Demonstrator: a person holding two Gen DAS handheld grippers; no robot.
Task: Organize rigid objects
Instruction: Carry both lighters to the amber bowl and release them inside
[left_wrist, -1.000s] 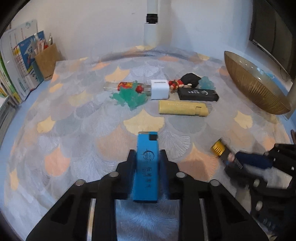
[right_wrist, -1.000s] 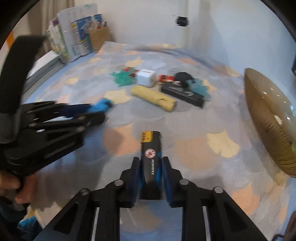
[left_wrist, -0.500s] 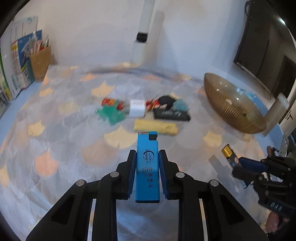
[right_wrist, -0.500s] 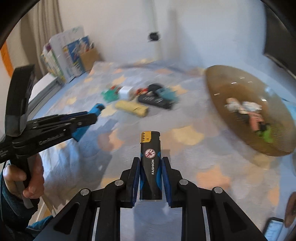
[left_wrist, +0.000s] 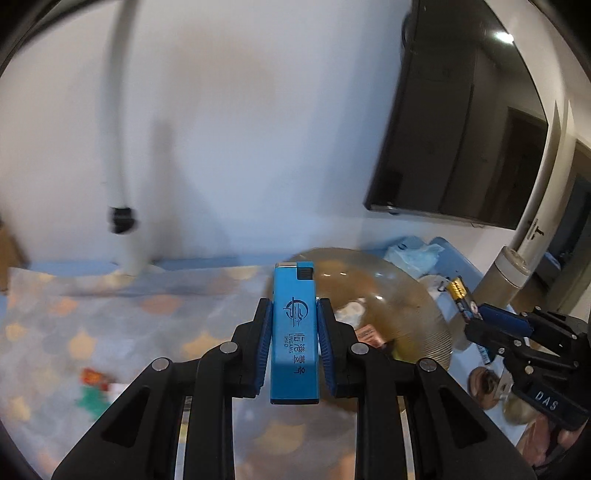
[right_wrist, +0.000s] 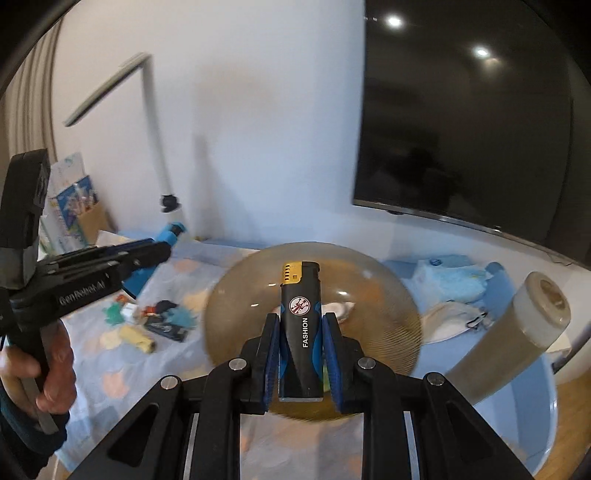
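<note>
Left hand-held gripper (left_wrist: 293, 334) is clenched on the blue lighter (left_wrist: 294, 332), pads on both long sides, cap end pointing away. Right hand-held gripper (right_wrist: 300, 341) is clenched on the black lighter (right_wrist: 300, 328), gold cap away, "FASHION" facing the camera. Both lighters are held in the air above the patterned surface (right_wrist: 110, 369), just short of the amber glass bowl (right_wrist: 388, 295). Bowl sits directly beyond both sets of fingers; a few blurred items lie inside it, can't tell what. Right of the bowl: a tilted cylindrical bottle (right_wrist: 517, 332), a face mask (right_wrist: 454, 319), blue plastic bag (right_wrist: 450, 280). Left of it on the surface: the unsorted pile (right_wrist: 155, 317), with a yellow lighter (right_wrist: 138, 338) and a dark one, rest too blurred. Far: white lamp post (right_wrist: 159, 147), wall TV (right_wrist: 472, 122)
</note>
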